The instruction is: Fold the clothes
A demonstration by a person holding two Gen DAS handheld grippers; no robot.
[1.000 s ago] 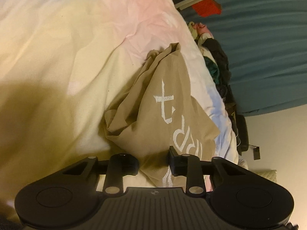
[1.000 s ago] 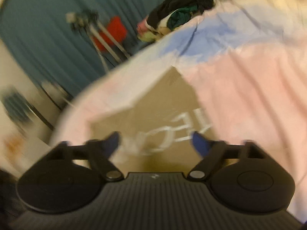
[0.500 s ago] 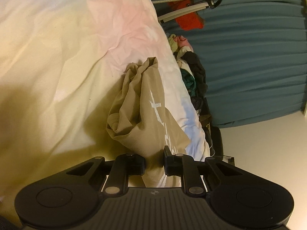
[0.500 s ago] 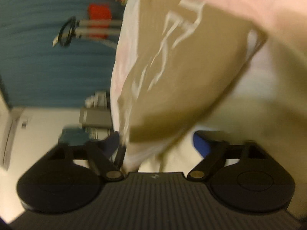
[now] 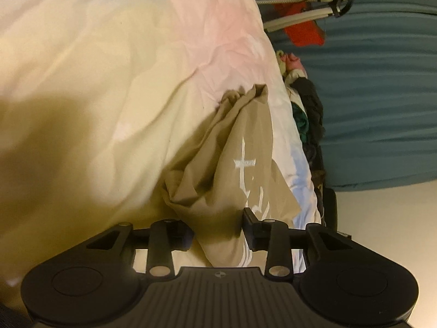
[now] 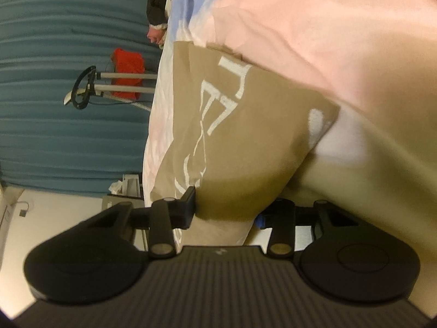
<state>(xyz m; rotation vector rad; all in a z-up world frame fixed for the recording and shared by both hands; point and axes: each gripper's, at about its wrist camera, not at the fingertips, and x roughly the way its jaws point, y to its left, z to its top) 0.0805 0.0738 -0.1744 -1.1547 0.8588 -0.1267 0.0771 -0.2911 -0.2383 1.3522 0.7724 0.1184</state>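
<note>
A tan shirt [image 5: 240, 150] with white lettering lies bunched on the pastel bedding [image 5: 109, 82]. Its near end passes between the fingers of my left gripper [image 5: 217, 229]. Those jaws stand partly apart, with cloth filling the gap. In the right wrist view the same tan shirt [image 6: 245, 125] shows a flat folded face. My right gripper [image 6: 228, 210] has its jaws drawn in against the shirt's near fold. Pink bedding [image 6: 327, 27] lies behind it.
A pile of dark and coloured clothes [image 5: 308, 109] sits at the bed's far edge. Beyond it a metal stand with a red item [image 5: 303, 30] stands before a teal curtain [image 5: 382, 95]. The right wrist view shows that stand [image 6: 128, 68] and the clothes pile [image 6: 155, 5] too.
The right gripper swung in and its jaws narrowed onto the shirt's fold. The left jaws pinched in half a second ago and now stand wider.
</note>
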